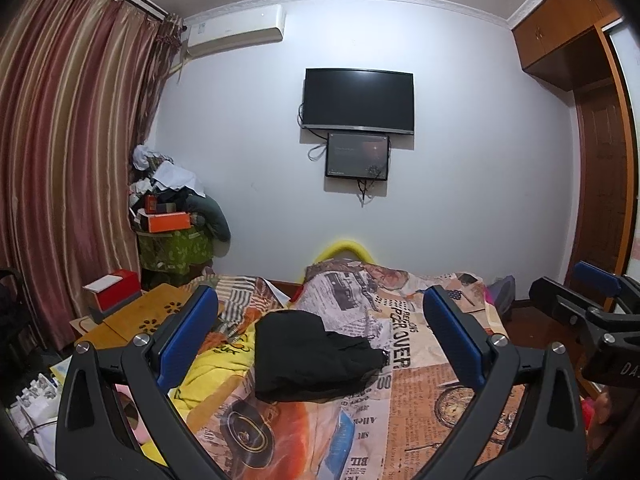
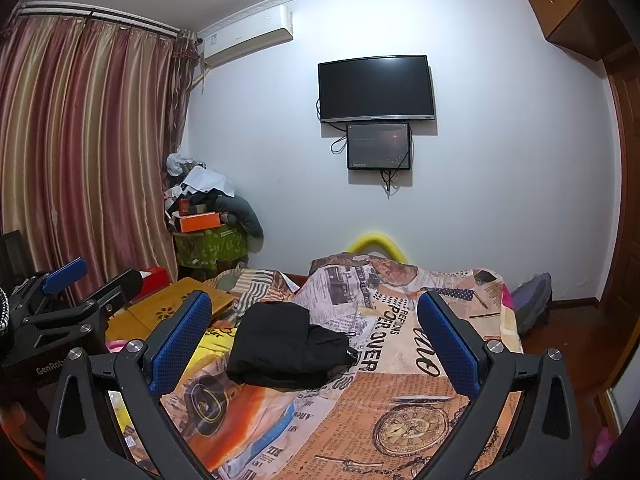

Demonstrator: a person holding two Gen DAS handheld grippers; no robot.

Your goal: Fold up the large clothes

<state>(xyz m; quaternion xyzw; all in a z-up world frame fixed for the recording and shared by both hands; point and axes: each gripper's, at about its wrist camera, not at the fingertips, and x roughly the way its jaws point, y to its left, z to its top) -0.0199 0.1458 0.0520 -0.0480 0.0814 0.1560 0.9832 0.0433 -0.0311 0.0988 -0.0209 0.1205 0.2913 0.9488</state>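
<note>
Right up close, the left gripper hangs over the bed with its blue-padded jaws spread wide and nothing between them; its black frame runs off the bottom of the left wrist view. The right gripper is held the same way, jaws wide apart and empty, and it also shows at the right edge of the left wrist view, partly cut off.

Just beyond both lies the crumpled black garment, a dark heap on the orange newspaper-print bedspread. What kind of garment it is I cannot tell, since its folds swallow all detail, though a small metal bit glints at its right edge. Beside it on the left a yellow printed cloth is half hidden behind the gripper's near pad.

Further left, a low wooden bench with flower-shaped cut-outs carries a red and white box. At the foot of the bed a yellow foam arch peeps over the rumpled cover.

In the far corner a cluttered pile of clothes and orange boxes sits by the striped reddish curtain; its contents are hard to sort out. On the white wall hang a dark television, a smaller dim screen and a white air conditioner.
</note>
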